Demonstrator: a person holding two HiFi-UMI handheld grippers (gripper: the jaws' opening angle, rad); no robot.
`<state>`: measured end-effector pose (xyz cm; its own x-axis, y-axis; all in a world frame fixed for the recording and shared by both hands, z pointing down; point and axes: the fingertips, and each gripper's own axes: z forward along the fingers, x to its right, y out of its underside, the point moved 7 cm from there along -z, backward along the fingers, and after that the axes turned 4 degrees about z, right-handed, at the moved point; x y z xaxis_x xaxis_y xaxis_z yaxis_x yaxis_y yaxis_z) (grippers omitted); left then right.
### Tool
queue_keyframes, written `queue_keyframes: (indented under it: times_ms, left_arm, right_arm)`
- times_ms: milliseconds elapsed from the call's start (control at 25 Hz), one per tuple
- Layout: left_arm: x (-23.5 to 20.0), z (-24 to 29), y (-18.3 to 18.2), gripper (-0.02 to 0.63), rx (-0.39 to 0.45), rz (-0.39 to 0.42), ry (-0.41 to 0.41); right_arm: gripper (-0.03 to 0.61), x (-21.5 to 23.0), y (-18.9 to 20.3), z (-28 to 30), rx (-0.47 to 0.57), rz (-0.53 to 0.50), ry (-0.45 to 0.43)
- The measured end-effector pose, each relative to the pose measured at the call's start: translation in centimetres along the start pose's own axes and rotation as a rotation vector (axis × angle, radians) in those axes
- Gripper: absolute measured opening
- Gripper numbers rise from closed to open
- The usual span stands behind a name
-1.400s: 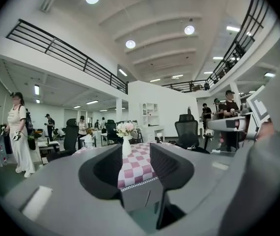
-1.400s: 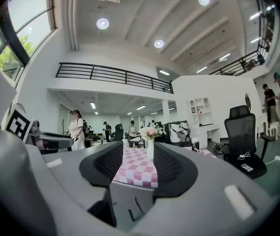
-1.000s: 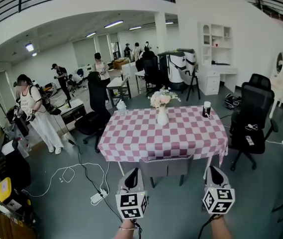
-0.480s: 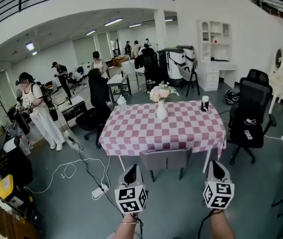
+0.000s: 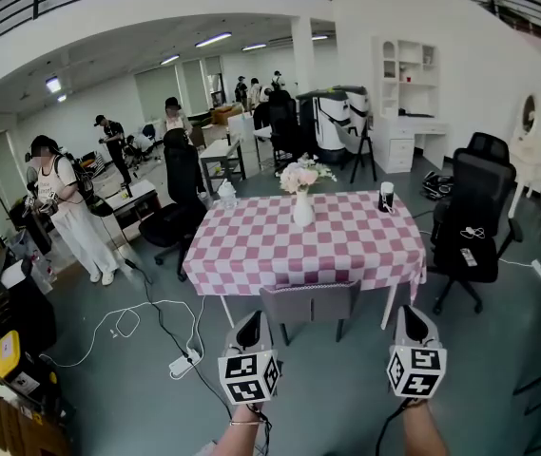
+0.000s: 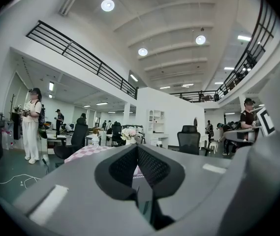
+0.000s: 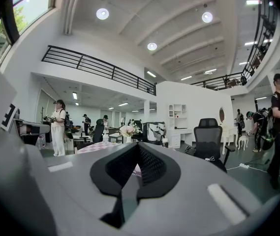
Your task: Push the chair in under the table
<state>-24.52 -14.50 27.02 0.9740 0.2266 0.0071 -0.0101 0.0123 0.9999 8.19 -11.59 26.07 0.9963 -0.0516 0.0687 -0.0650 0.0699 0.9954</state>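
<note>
A grey chair point(image 5: 310, 302) stands at the near edge of the table point(image 5: 251, 255), which wears a pink and white checked cloth; the seat sits partly under it. My left gripper point(image 5: 249, 321) is shut and empty, short of the chair's left side and apart from it. On the other side my right gripper point(image 5: 413, 313) is also shut and empty, clear of the chair. In the left gripper view the left gripper point(image 6: 137, 149) has its jaws closed together, with the table point(image 6: 85, 151) beyond. The right gripper point(image 7: 139, 146) looks the same in the right gripper view.
A vase of flowers point(image 5: 300, 193) and a dark cup point(image 5: 385, 196) stand on the table. Black office chairs are at the right point(image 5: 474, 221) and far left point(image 5: 180, 202). Cables and a power strip point(image 5: 183, 362) lie on the floor at left. A person point(image 5: 61, 207) stands at far left.
The table and chair sit slightly higher and smaller in the head view. Both grippers keep their places at the bottom of the view, still shut.
</note>
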Motion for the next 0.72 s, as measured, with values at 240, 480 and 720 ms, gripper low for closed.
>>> queue_keyframes:
  times_ms: [240, 480, 720]
  left_arm:
    - [0.9, 0.7, 0.3, 0.000, -0.005, -0.009, 0.018]
    - [1.5, 0.9, 0.4, 0.000, -0.005, -0.021, 0.027]
    - [1.5, 1.0, 0.4, 0.000, -0.003, -0.025, 0.022]
  right_arm:
    - [0.009, 0.7, 0.4, 0.0, -0.008, 0.014, 0.005]
    - [0.009, 1.5, 0.2, -0.1, -0.011, 0.015, 0.017]
    - [0.009, 1.3, -0.1, 0.0, -0.010, 0.017, 0.003]
